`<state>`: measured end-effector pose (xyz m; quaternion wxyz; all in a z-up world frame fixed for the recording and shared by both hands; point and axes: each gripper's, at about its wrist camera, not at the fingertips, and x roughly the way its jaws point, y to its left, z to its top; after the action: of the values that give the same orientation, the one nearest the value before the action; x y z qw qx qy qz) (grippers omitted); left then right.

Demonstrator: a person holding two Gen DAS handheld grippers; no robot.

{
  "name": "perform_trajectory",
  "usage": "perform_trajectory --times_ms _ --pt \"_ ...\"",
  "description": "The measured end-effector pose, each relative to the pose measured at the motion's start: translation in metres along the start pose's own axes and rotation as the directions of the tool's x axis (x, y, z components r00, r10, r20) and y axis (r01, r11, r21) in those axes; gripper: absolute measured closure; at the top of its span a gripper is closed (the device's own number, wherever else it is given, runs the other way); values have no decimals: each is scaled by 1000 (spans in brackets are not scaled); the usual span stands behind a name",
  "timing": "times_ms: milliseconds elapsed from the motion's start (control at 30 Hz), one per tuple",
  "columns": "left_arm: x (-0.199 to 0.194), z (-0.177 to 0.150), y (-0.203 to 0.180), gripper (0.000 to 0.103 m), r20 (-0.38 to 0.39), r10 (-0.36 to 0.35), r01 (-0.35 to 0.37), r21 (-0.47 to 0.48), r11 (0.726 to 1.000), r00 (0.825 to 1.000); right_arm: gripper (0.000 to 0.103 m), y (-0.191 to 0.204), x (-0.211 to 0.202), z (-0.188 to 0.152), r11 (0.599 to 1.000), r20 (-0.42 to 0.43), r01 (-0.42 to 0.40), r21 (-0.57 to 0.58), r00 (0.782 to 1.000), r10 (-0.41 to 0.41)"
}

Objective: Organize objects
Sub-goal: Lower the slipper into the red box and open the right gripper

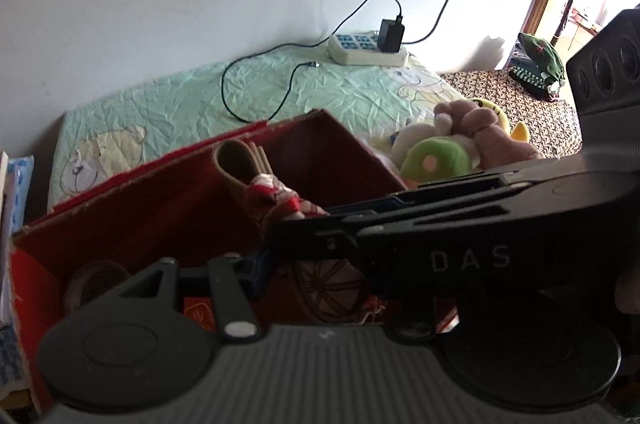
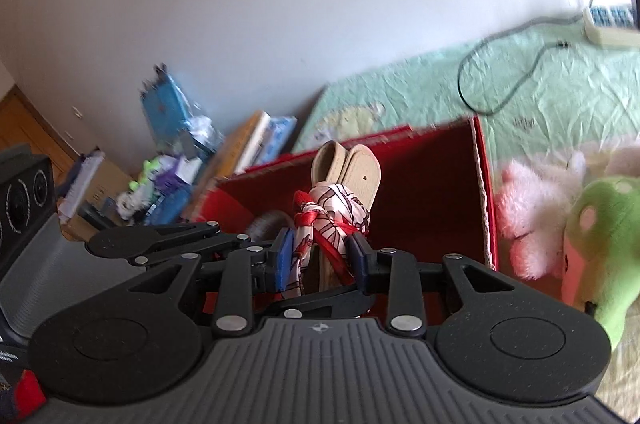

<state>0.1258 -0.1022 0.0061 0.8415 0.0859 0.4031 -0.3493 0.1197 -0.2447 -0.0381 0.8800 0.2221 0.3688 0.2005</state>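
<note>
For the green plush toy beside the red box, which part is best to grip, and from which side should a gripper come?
Probably the rounded green plush toy body, approached from above. It lies on the bed with the red box wall on one side and the pink plush pressed against it, so a side approach looks crowded; the soft bulge should compress between the jaws.

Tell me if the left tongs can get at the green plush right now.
Probably not straight away. The left tongs sit low by the red box, and the right tongs cross between them and the green plush. The shoes also occupy both.
</note>
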Motion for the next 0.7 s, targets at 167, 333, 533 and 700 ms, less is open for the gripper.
perform_trajectory --times_ms 167,333,533,700 --pt "27 -3 11 60 -99 -6 3 -29 1000 995 70 -7 22 0 998 -85 38 40 996 -34" --pt "41 -8 12 60 -193 38 -41 -10 999 980 73 0 38 -2 996 -165 89 15 983 -86" --pt "44 -14 22 56 -248 41 -52 -37 998 968 88 4 59 -6 988 -244 151 -14 958 -150" --pt "37 -16 30 40 -224 53 -64 -44 997 973 88 1 64 -4 991 -267 134 13 956 -125"
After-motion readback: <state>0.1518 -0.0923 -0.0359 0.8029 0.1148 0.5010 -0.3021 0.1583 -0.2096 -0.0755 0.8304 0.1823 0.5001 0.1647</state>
